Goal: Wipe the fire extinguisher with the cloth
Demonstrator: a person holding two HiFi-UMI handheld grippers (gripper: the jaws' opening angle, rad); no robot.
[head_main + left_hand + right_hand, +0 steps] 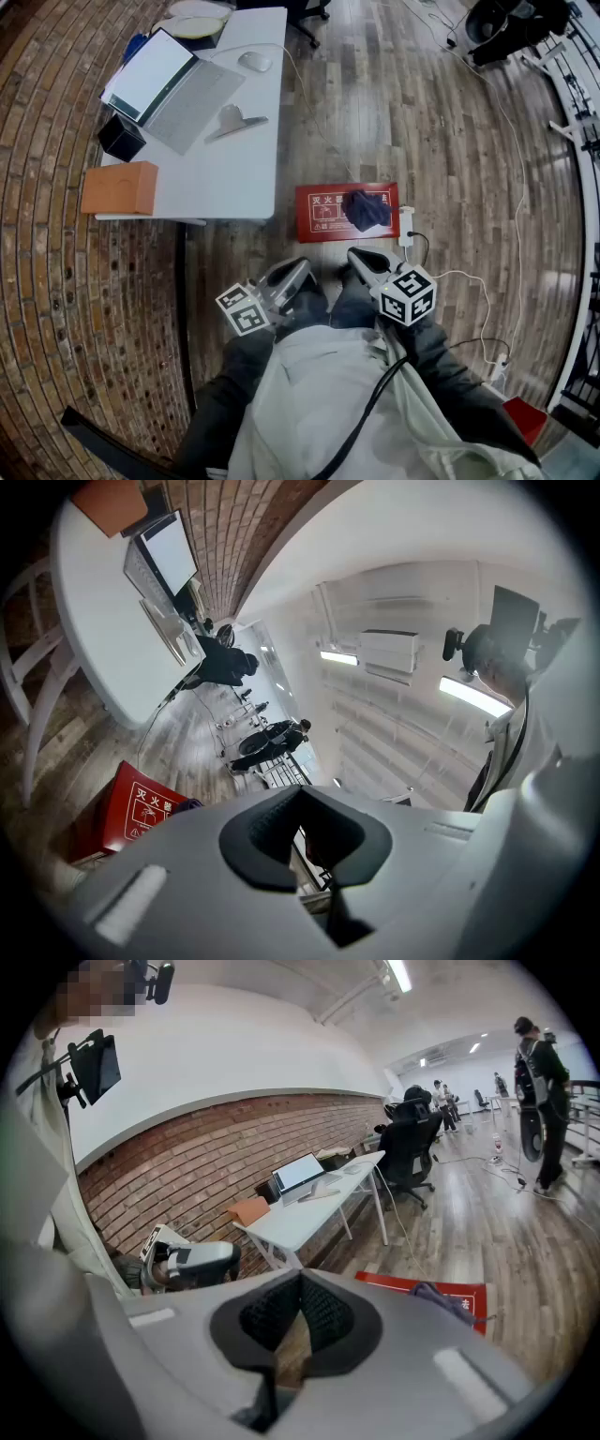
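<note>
A red fire extinguisher box (330, 212) lies flat on the wooden floor beside the desk, and a dark blue cloth (367, 208) is bunched on its right half. Both grippers hang close to my body, short of the box. My left gripper (300, 268) is shut with nothing between its pads. My right gripper (359, 255) is also shut and holds nothing. In the left gripper view the box (136, 803) shows past the shut gripper (300, 794). The right gripper view has the box (469, 1296) and the cloth (436, 1295) beyond the shut gripper (300, 1281).
A white desk (234, 159) stands left of the box with a laptop (173, 89), a mouse (255, 61), a black box (122, 138) and an orange box (119, 187). A white power strip (407, 225) and cables lie right of the red box. A brick wall (56, 281) runs along the left.
</note>
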